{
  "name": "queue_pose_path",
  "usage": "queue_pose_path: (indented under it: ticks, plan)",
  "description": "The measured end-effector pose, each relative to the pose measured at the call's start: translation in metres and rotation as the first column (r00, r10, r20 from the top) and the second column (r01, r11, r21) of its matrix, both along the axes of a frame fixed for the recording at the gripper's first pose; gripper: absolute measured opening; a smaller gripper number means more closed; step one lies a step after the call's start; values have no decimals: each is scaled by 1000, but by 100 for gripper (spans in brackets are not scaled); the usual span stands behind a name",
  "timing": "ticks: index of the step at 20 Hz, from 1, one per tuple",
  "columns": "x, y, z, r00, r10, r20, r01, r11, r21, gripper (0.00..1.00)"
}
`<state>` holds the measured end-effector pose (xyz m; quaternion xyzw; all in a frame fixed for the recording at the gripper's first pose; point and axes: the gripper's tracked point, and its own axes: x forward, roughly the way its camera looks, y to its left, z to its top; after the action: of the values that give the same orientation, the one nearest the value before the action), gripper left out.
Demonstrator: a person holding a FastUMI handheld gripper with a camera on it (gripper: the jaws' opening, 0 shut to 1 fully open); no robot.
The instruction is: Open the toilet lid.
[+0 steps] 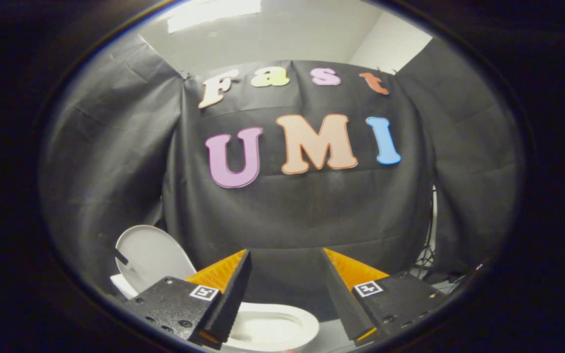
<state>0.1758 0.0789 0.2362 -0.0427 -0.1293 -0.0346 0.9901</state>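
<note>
One toilet sat below the claw, its white bowl [282, 326] showing between and under the fingers. Its lid [147, 255] stood raised beyond the left finger, leaning back toward the black cloth, so the opening looked done. The claw [285, 264] hung released above the bowl, its fingers spread wide with nothing between them and touching nothing. How firmly the lid rested against its backing could not be told. The risk, as I judged it, was the lid tipping forward and slamming down if it stood short of balance, or the left finger clipping its edge on the way out.
</note>
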Motion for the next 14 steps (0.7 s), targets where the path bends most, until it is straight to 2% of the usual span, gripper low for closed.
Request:
queue_pose_path:
  ticks: [7, 11, 14]
  plan:
    - [-45, -60, -18, 996, -91, 15, 90, 993, 72, 85]
    - [-59, -74, -30, 992, -126, 1, 126, 988, 94, 85]
    - [-62, -73, -34, 993, -120, -3, 120, 988, 102, 85]
